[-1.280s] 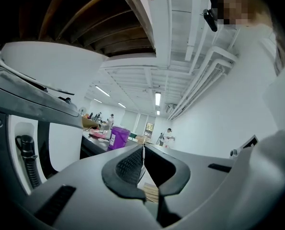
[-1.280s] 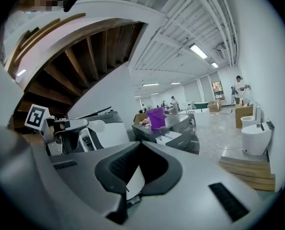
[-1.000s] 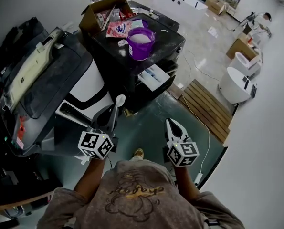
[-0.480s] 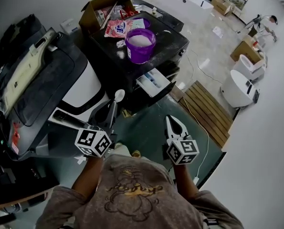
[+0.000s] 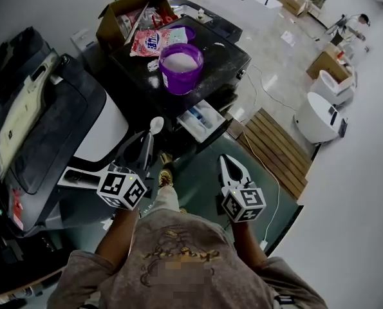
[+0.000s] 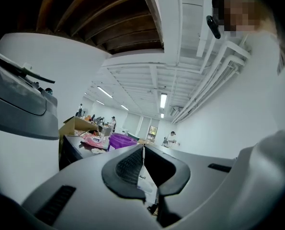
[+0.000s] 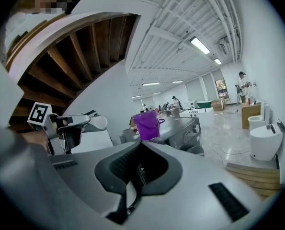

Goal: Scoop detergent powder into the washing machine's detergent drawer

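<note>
A purple tub of white powder stands on the black washing machine. Its detergent drawer is pulled out at the front, below the tub. My left gripper is shut on the handle of a white spoon, whose empty bowl points toward the machine, short of the drawer. In the left gripper view the spoon handle sits between the closed jaws of the left gripper, with the tub beyond. My right gripper is shut and holds nothing. The right gripper view shows the right gripper, the tub and the spoon.
A red-and-white detergent bag and an open cardboard box sit behind the tub. A big black-lidded machine fills the left. A wooden slat platform and a white toilet stand on the right.
The view has shifted a little, so the washing machine now sits lower and further left. Both grippers keep about the same pose, and the spoon stays in the left one.
</note>
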Tool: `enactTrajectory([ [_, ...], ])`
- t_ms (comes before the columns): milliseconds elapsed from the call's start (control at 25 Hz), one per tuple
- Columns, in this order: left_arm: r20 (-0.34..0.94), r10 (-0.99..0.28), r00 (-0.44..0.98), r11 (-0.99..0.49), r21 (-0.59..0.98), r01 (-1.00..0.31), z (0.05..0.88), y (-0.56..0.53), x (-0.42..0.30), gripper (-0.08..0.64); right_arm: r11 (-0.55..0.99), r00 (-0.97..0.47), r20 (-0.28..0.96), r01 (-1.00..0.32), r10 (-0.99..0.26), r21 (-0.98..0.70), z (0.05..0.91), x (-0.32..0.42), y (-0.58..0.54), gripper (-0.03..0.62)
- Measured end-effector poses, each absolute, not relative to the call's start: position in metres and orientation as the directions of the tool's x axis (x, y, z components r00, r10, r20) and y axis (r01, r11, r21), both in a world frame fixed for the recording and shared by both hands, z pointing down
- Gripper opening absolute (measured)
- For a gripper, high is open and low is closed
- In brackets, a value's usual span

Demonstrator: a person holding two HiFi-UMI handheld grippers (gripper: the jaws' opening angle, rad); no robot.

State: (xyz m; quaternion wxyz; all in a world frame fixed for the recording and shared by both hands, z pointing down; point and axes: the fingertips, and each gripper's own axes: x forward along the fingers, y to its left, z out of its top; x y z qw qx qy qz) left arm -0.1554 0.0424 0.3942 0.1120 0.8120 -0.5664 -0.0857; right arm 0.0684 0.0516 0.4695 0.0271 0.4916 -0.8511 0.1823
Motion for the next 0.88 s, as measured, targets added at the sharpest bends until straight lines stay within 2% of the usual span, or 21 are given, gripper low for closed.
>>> enactTrajectory([
  [880,-0.036,-0.909,0.416,-0.406,0.311,-0.86,0.361,-0.166,-0.177,0.024,0.367,-0.435,0.229,-0.885,-0.871,-0.287,0.454,0.048,-0.132,-0.002],
])
